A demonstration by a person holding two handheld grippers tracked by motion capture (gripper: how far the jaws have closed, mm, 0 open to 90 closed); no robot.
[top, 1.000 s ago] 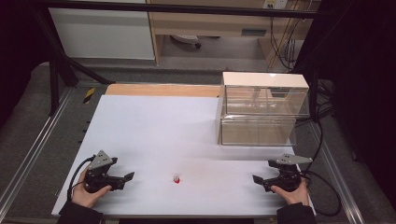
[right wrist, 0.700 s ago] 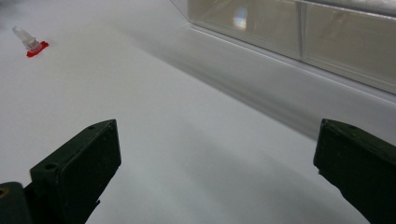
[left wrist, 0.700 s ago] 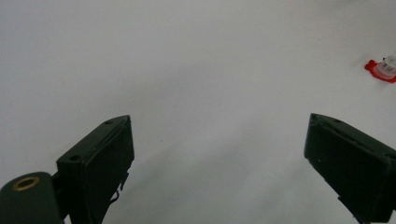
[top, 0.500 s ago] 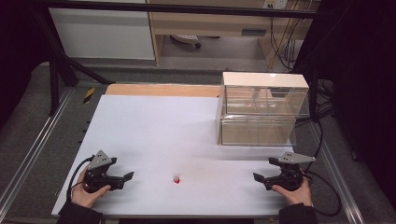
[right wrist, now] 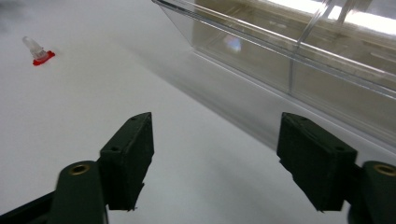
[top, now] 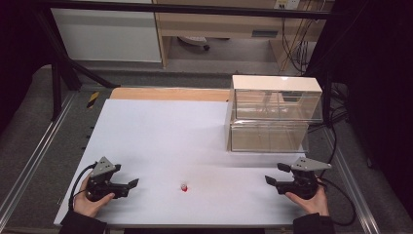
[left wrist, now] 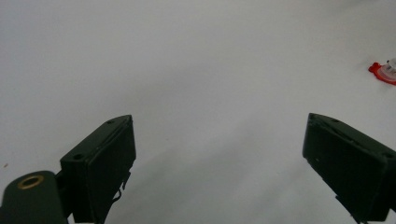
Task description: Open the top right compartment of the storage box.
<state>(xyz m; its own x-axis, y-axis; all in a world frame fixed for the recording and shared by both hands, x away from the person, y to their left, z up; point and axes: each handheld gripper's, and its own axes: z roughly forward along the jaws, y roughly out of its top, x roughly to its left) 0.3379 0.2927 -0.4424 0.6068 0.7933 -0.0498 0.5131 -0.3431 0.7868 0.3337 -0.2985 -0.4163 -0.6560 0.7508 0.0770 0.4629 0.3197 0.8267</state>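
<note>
A small clear tube with a red cap (top: 183, 187) stands on the white table (top: 160, 136) near its front edge, between the two hands. It appears at the right edge of the left gripper view (left wrist: 385, 72) and at the upper left of the right gripper view (right wrist: 37, 50). My left gripper (top: 127, 187) rests at the front left, pointing right, open with only bare table between its jaws (left wrist: 217, 140). My right gripper (top: 275, 173) lies at the front right, pointing left. Its jaws have just been closing, but they stand apart with nothing between them (right wrist: 215, 140).
A clear plastic two-tier box (top: 272, 114) stands at the right of the table, just beyond the right gripper, and its front wall (right wrist: 299, 51) crosses the right gripper view. A wooden strip (top: 168, 94) runs along the far edge. Metal rails (top: 34, 161) flank the table.
The right gripper's jaws stand somewhat closer together than before. Both hands are about where they were, and the tube has not moved.
</note>
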